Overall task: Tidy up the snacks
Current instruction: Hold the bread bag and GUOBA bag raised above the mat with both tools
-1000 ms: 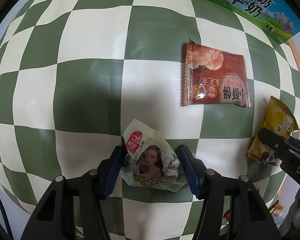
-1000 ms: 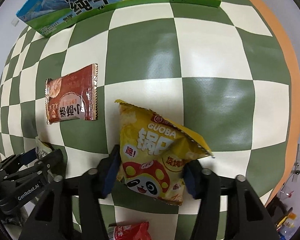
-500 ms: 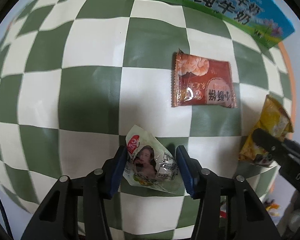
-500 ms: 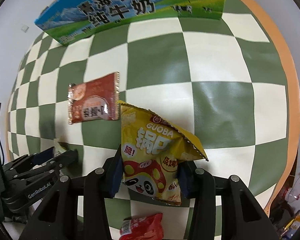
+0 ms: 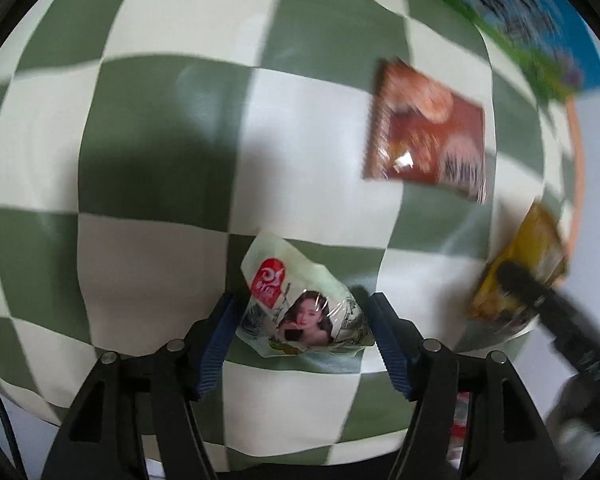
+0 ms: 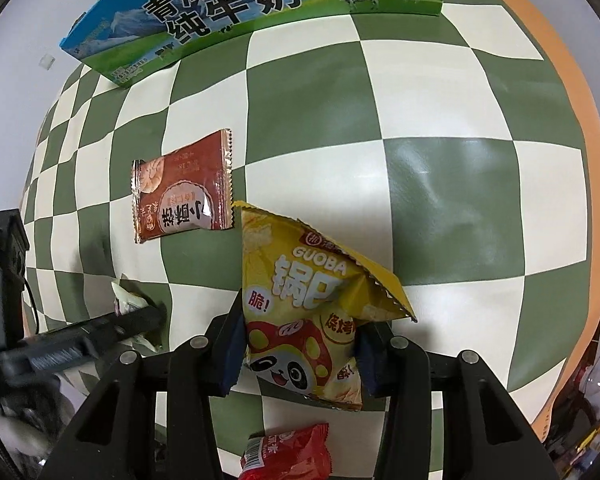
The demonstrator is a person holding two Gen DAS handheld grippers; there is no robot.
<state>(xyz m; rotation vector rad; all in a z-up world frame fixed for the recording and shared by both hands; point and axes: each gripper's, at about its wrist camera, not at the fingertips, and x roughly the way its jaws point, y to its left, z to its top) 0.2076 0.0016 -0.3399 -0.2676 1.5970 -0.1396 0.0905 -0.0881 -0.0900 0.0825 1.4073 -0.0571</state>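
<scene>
The left hand-held gripper (image 5: 302,330) has just been opening, its pads now loose beside the pale green snack packet (image 5: 300,312) between them. The right hand-held gripper (image 6: 300,350) clamps the yellow Guoba bag (image 6: 304,312) above the checkered surface (image 6: 440,200), the brown packet (image 6: 182,196) nearby.

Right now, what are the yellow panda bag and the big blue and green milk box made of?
The yellow panda bag looks like thin printed plastic film, slightly glossy: it crumples where the right gripper's fingers squeeze it, and its sealed edge is zigzag-cut. The milk box looks like printed cardboard: flat stiff panels, sharp straight edges, a soft sheen. I cannot be sure of either.
</scene>
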